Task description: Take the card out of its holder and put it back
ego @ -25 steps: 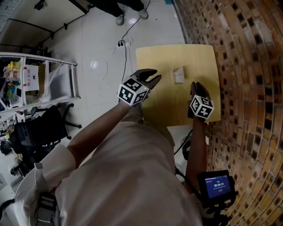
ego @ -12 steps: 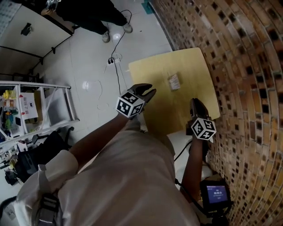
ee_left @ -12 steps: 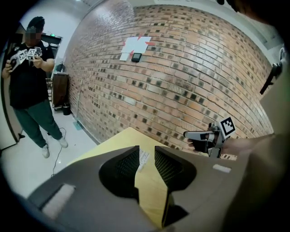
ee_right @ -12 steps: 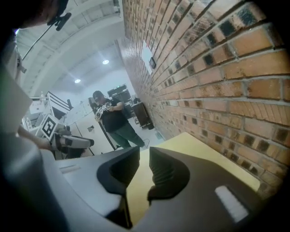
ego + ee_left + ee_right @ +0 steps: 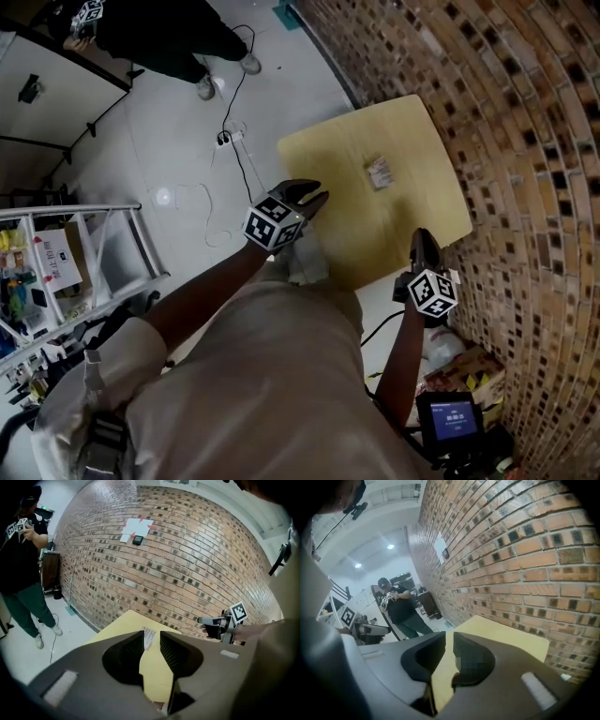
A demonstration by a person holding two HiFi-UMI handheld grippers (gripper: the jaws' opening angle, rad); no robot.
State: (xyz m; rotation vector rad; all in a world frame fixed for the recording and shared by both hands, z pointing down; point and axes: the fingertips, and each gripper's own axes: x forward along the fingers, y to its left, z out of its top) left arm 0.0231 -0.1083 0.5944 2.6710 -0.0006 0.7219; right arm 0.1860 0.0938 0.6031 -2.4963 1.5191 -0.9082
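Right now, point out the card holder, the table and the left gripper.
card holder (image 5: pixel 379 172), head view, middle of its top.
table (image 5: pixel 411 141), head view, bare top near the wall.
left gripper (image 5: pixel 320 191), head view, between its fingertips.

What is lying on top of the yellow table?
A small card holder lies on the table, near its middle. The surface under it is covered, and what the holder contains is too small to tell.

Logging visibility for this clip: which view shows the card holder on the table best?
The head view: the card holder lies whole and unobstructed on the yellow table. The left gripper view shows it far off, partly hidden behind the jaws of the left gripper. The right gripper view shows only table, not the holder.
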